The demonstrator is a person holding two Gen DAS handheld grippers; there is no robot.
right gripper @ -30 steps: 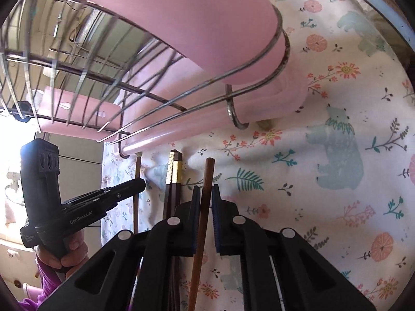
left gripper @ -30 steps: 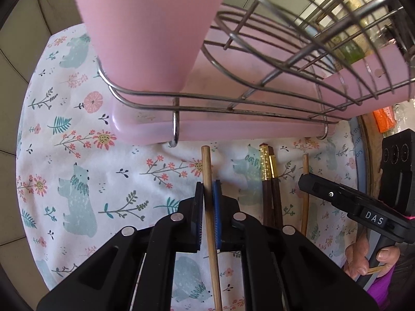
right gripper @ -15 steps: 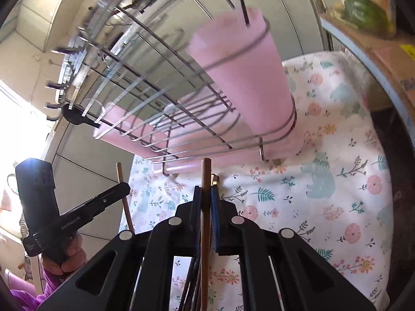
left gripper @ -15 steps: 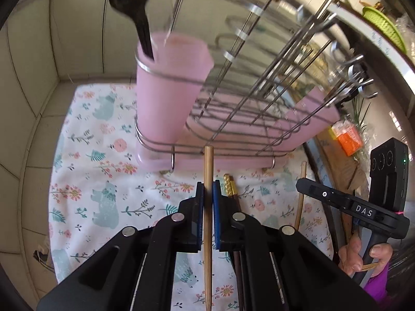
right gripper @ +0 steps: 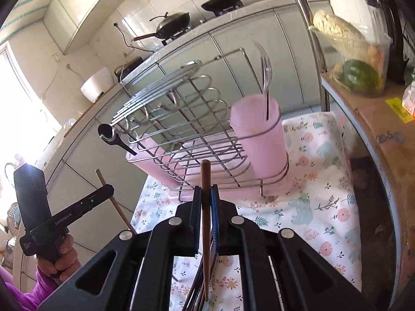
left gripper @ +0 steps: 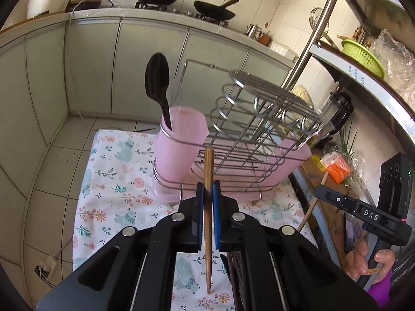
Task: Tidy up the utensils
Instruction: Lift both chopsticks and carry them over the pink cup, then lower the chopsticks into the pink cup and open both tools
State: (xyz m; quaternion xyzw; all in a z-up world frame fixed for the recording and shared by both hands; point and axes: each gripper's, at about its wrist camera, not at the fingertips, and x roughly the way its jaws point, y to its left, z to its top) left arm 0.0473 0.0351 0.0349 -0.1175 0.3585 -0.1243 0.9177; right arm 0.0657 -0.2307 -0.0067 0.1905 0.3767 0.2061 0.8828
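Note:
My left gripper (left gripper: pixel 207 189) is shut on a light bamboo chopstick (left gripper: pixel 208 171), held raised in front of the wire dish rack (left gripper: pixel 259 134). My right gripper (right gripper: pixel 206 191) is shut on a dark brown chopstick (right gripper: pixel 205 178), also raised before the rack (right gripper: pixel 181 129). The pink utensil cup (left gripper: pixel 179 150) at the rack's end holds a black spoon (left gripper: pixel 157 77) and a clear fork (right gripper: pixel 265 77). More dark chopsticks (right gripper: pixel 199 285) lie on the floral cloth below. Each gripper shows in the other's view, with its chopstick: the right one (left gripper: pixel 321 189), the left one (right gripper: pixel 109 188).
The rack stands on a floral cloth (left gripper: pixel 111 189) over a low surface on a tiled floor. A shelf unit with a green basket (left gripper: pixel 363 57) and boxes (right gripper: pixel 384 129) stands to the right. Kitchen cabinets (left gripper: pixel 155 64) with woks are behind.
Both grippers have lifted up and back from the cloth with their chopsticks. The rack, first close overhead, now sits farther away and below.

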